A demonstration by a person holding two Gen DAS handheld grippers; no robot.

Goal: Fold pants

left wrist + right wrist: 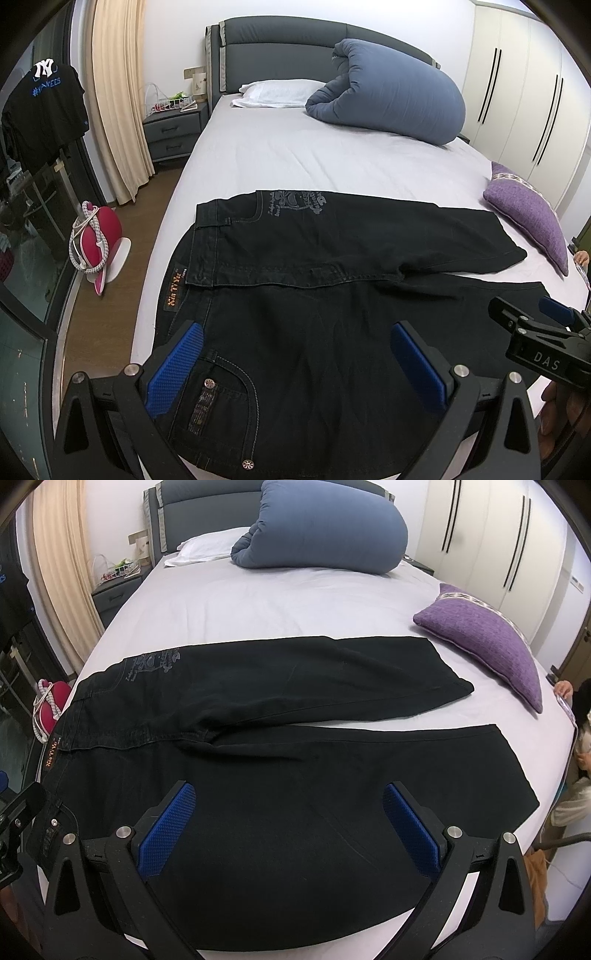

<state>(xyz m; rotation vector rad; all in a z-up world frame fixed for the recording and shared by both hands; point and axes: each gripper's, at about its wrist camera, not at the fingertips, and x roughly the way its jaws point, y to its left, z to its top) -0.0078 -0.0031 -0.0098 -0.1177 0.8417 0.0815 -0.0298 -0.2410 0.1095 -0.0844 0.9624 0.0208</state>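
Note:
Black jeans (303, 273) (280, 716) lie spread flat on the white bed sheet (295, 158) (258, 605), waistband to the left, both legs running right, slightly apart. My left gripper (295, 343) hovers open over the near hip pocket, its blue pads (177, 365) wide apart with nothing between them. My right gripper (288, 812) stands open above the near leg's thigh, also holding nothing. The right gripper's black body (535, 339) shows at the right edge of the left wrist view.
A rolled blue duvet (388, 88) (321, 524) and white pillow (273, 94) lie at the headboard. A purple cushion (528, 214) (484, 638) rests by the leg hems. Nightstand (171, 129), curtain and a red stand (99, 240) are left of the bed. A person (576, 720) sits at right.

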